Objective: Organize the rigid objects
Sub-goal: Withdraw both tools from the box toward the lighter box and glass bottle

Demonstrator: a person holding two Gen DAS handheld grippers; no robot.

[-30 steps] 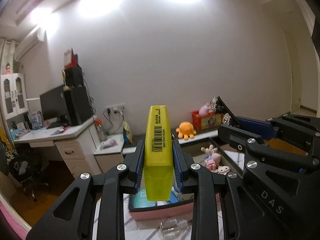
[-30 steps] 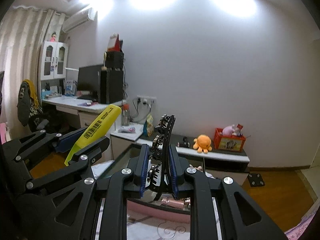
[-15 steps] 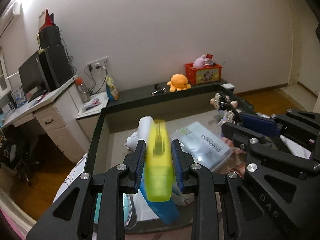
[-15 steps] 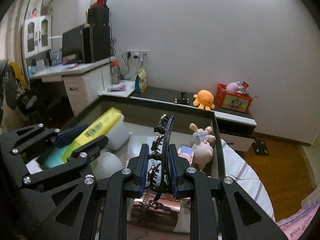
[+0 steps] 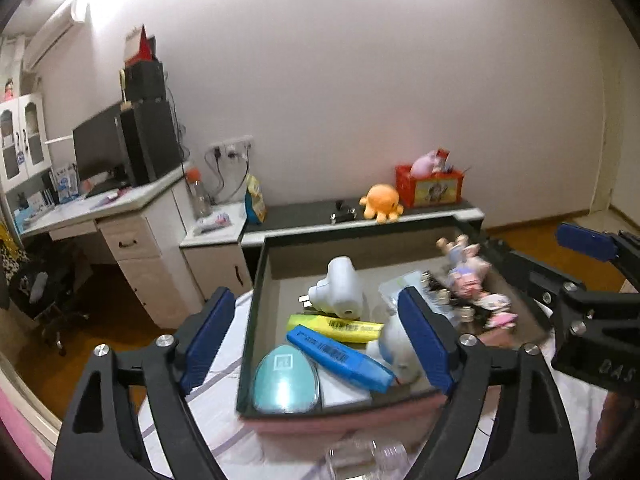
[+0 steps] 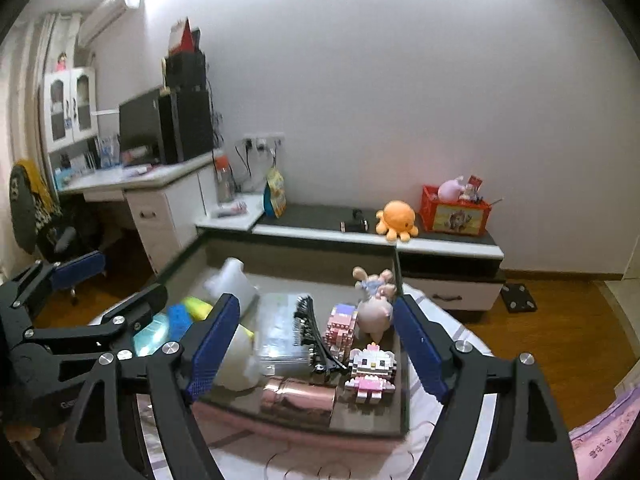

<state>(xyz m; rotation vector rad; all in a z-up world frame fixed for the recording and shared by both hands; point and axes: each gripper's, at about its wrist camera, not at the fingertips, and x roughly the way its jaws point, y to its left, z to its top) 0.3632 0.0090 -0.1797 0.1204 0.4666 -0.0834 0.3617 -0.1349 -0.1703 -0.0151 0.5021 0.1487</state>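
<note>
I am looking over a bed with a striped sheet (image 5: 224,412) toward a white wall, and on the sheet sits the pink-sided box (image 5: 344,420) that takes the loose things.

Nearest to me, a clear little bottle (image 5: 360,454) lies on the sheet just in front of the box, below and slightly right of my left claw (image 5: 320,340). It looks the likeliest next pick, and the left claw is the nearer one; it would have to drop toward me rather than reach forward. Its long axis I cannot tell through the blur.

Both claws hover wide and empty above the box's near edge, their jaws having just been opening. The right claw (image 6: 316,344) has nothing between its pads.

Further in, the yellow marker (image 5: 334,327) lies flat in the box, crosswise to my left claw, touching the blue marker (image 5: 340,358) in front of it and the white plug (image 5: 340,292) behind. The black hair clip (image 6: 314,336) rests on a clear packet (image 6: 278,332), running away from me, beside the pink block toy (image 6: 372,372).

A second ago each claw was clamped, the left on the yellow marker, the right on the clip, both high over the bed. Now both things are down inside.
</note>
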